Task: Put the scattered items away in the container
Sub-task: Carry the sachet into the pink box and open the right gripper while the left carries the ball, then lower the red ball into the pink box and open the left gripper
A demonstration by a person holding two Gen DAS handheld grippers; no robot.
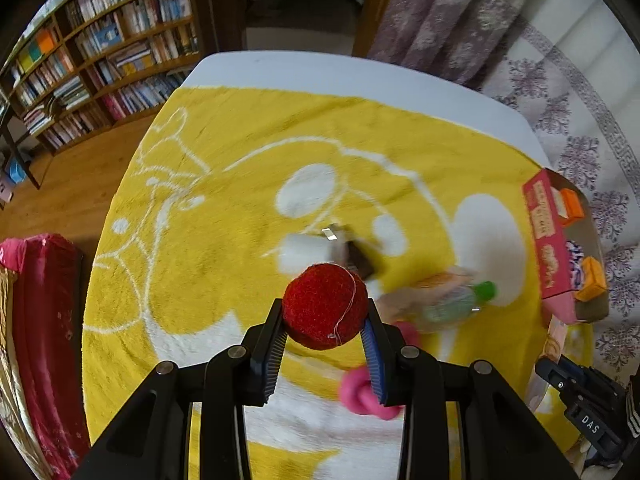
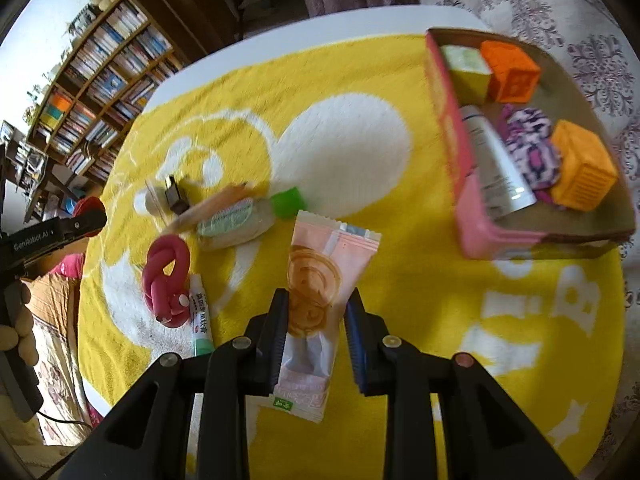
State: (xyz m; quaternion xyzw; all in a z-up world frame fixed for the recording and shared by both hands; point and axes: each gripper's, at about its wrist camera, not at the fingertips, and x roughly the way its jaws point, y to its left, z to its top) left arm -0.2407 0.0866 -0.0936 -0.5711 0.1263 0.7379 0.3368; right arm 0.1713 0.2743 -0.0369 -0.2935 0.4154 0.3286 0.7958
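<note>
Left gripper [image 1: 325, 334] clamps ball [image 1: 325, 306]; right gripper [image 2: 316, 330] pinches sachet [image 2: 316, 308]. Box [image 2: 476, 236] at two o'clock; the slack sachet may slip out.

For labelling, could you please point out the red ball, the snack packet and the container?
red ball [image 1: 325, 306], left wrist view, centre of its fuzzy surface
snack packet [image 2: 316, 280], right wrist view, printed front
container [image 2: 448, 128], right wrist view, pink side wall

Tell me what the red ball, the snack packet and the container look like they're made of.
Red ball: fuzzy felt, matte, with a thin stitched seam line, like a tennis ball. Snack packet: thin plastic film, slightly glossy, with crimped zigzag ends. Container: probably cardboard, pink printed outside, plain brown inside.
</note>
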